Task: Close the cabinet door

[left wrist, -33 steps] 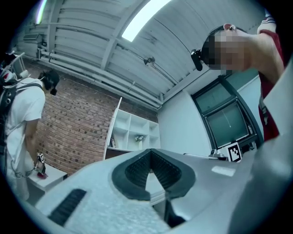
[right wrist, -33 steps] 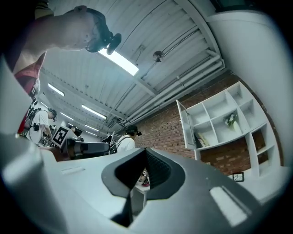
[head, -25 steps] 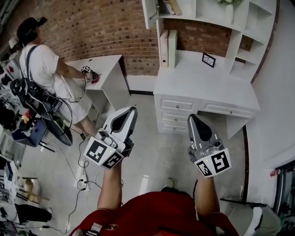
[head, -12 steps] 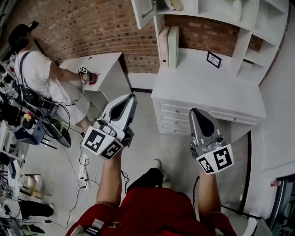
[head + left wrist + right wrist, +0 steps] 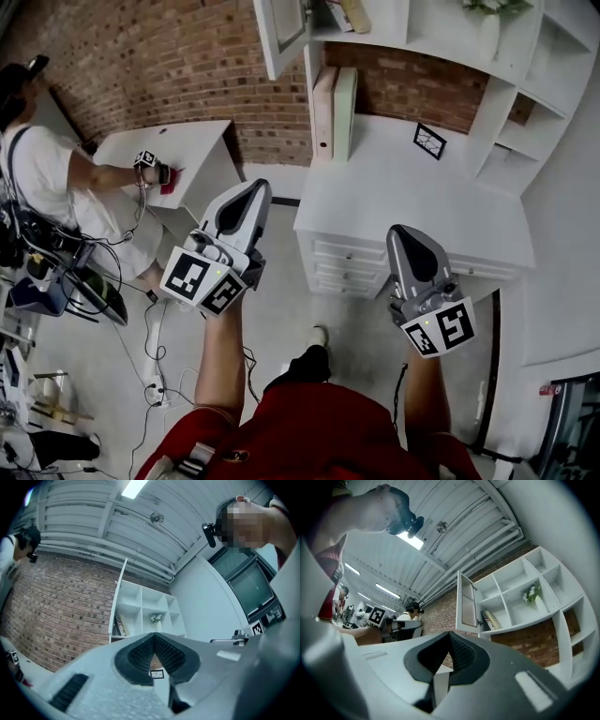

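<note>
Both pairs of jaws are together with nothing between them: the left gripper (image 5: pixel 247 190) shows its ribbed pads meeting at the tip in its own view, and the right gripper (image 5: pixel 404 232) shows the same in its own. Neither touches anything. Both are held above the floor (image 5: pixel 319 309), pointing toward 12 o'clock in the head view.

The cabinet door (image 5: pixel 279 33) sits at about 11 o'clock in the head view, at the top edge. It is a white framed panel swung out from the upper left compartment of a white shelf unit (image 5: pixel 441 52), well apart from both grippers. From the left gripper it lies toward 12 o'clock, from the right gripper toward 11 o'clock. In the right gripper view the door stands open at 12 o'clock above the jaws.

A few books (image 5: pixel 345 13) lean in the open compartment just right of the door. A vase (image 5: pixel 489 28) with flowers stands at 1 o'clock in the next bay. Below, two upright binders (image 5: pixel 333 98) stand on the desk top (image 5: pixel 394 192), and a small framed picture (image 5: pixel 429 141) stands at their 3 o'clock. White drawers (image 5: pixel 349 255) face out between the two grippers.

A brick wall (image 5: pixel 169 66) runs off toward 10 o'clock. At 9 o'clock a second person (image 5: pixel 42 178) reaches over a small table (image 5: pixel 192 150), and cables (image 5: pixel 155 361) trail across the floor at 7 o'clock.
</note>
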Action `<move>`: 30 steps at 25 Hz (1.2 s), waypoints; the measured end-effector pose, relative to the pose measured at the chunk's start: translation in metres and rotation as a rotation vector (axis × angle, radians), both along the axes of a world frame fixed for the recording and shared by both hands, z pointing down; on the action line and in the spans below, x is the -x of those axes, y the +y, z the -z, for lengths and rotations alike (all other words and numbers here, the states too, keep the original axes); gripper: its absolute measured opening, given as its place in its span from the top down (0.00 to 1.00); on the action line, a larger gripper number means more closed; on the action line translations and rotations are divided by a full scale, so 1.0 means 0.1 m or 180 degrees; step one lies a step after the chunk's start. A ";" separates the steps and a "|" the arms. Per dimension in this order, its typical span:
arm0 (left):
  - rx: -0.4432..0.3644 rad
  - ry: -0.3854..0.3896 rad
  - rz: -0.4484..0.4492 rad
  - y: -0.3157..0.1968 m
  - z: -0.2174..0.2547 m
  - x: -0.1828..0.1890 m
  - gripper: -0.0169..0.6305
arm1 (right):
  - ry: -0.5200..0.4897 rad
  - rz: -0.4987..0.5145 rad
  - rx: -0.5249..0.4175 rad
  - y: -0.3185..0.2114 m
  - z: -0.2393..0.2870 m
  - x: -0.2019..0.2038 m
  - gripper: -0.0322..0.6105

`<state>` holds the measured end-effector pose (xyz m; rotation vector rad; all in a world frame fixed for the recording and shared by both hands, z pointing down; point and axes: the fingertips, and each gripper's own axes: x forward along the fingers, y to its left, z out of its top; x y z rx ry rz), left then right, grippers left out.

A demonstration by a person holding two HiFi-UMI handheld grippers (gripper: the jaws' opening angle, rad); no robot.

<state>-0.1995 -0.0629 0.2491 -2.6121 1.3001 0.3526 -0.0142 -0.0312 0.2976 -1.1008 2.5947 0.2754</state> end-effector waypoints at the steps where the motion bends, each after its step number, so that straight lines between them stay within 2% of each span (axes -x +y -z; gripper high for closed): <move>1: -0.0001 0.0002 -0.0001 -0.14 0.01 0.03 0.97 | -0.0005 0.0001 0.0001 -0.14 0.01 0.03 0.93; 9: -0.0012 0.0021 -0.0044 -1.27 0.16 0.31 0.97 | 0.0025 -0.0012 -0.0027 -1.19 0.08 0.35 0.93; 17: -0.0200 0.0054 -0.0211 -2.15 0.47 0.49 0.80 | 0.0063 -0.0125 -0.0089 -1.93 0.08 0.52 0.93; 21: -0.0198 0.0106 -0.0347 -2.46 0.56 0.50 0.72 | 0.0069 -0.0168 -0.0038 -2.21 0.06 0.52 0.93; 24: -0.0189 0.0149 -0.0473 -2.61 0.60 0.45 0.70 | 0.0085 -0.0173 -0.0014 -2.38 0.04 0.49 0.93; 30: -0.0180 0.0065 -0.0441 -2.81 0.62 0.34 0.75 | 0.0116 -0.0082 -0.0017 -2.58 -0.01 0.41 0.93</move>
